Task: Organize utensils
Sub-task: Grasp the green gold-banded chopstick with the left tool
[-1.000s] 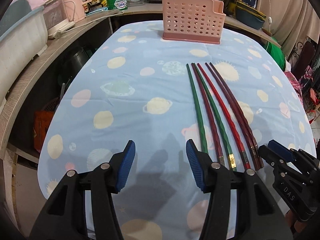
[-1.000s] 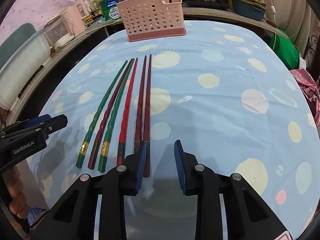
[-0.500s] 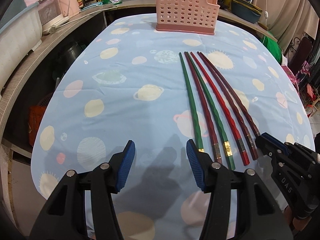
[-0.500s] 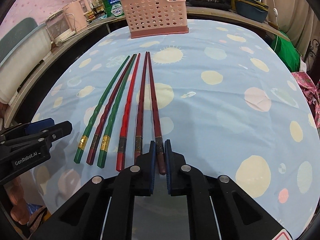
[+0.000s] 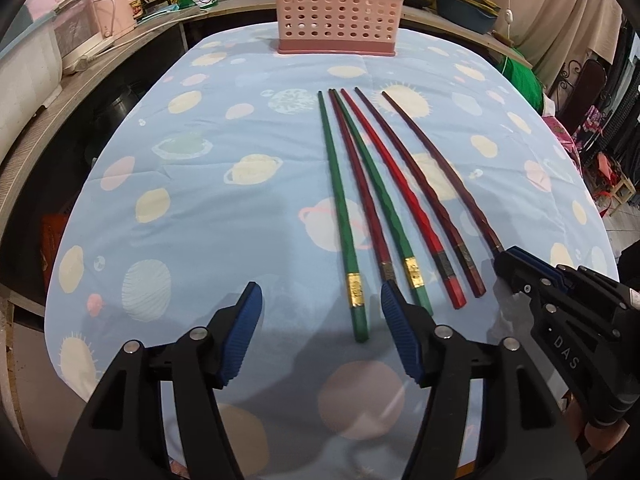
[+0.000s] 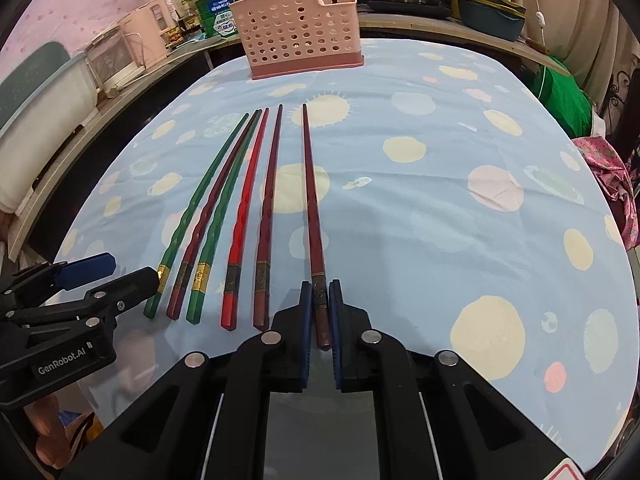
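Now the right gripper (image 6: 320, 312) is clamped on the butt end of the rightmost dark red chopstick (image 6: 310, 184), angling it apart from the five others (image 6: 240, 200), presumably to carry it alone to the pink holder (image 6: 300, 44) at the bench's far end. Meanwhile the left gripper (image 5: 320, 332), its jaws having just been opening, holds nothing and straddles the leftmost green chopstick's (image 5: 340, 208) near end.

Right gripper (image 6: 320, 312) clamped dark-red chopstick (image 6: 311, 200) — swung from row.

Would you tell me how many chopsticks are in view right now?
6: five lie side by side on the tablecloth, two green, three red or maroon; the sixth, a maroon chopstick, is clamped in the right gripper.
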Demonstrator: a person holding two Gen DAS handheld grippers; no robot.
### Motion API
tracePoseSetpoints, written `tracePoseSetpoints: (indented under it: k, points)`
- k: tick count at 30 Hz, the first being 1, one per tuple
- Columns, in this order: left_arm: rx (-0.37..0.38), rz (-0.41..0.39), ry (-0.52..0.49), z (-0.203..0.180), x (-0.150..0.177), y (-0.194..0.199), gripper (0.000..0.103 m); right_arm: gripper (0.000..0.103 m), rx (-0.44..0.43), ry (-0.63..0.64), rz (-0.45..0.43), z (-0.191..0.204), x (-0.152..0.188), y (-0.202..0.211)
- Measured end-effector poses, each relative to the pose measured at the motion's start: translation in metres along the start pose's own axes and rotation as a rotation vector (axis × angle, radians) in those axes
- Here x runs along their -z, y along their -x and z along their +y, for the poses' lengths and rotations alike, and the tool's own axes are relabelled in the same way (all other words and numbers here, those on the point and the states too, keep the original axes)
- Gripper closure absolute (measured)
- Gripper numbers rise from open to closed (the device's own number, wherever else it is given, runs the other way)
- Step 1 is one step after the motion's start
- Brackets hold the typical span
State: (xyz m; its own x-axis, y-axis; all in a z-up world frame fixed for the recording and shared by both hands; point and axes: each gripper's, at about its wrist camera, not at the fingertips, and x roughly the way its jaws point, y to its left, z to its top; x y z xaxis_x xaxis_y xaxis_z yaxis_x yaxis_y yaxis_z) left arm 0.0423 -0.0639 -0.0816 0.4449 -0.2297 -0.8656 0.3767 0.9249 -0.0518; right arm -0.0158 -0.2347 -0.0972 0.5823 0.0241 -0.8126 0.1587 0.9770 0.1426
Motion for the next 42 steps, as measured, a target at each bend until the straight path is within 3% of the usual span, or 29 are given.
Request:
tracePoseSetpoints:
  k: [6,16,21,25,29,35,42]
  points:
    - [0.028,0.011,-0.004,-0.005,0.003,-0.004,0.046,0.095,-0.004,-0.019,0.002,-0.006,0.005,0.003]
    - [0.046,0.025,0.032,0.002,0.003,-0.009,0.057,0.095,-0.01,-0.025,0.003,-0.007,0.006,0.003]
    - [0.021,0.024,0.024,0.001,0.004,-0.012,0.059,0.095,-0.011,-0.025,0.002,-0.007,0.006,0.003]
    - [0.006,0.018,0.009,-0.001,0.003,-0.012,0.073,0.095,-0.014,-0.025,0.003,-0.007,0.006,0.003]
    - [0.01,0.025,0.004,-0.001,0.003,-0.012,0.096,0.095,-0.017,-0.025,0.002,-0.007,0.007,0.004]
    - [0.02,0.025,-0.001,-0.003,0.003,-0.007,0.096,0.095,-0.018,-0.027,0.002,-0.007,0.007,0.004]
    - [0.005,-0.032,-0.003,-0.004,-0.007,0.016,0.096,0.095,-0.043,-0.043,-0.042,-0.009,-0.001,0.024]
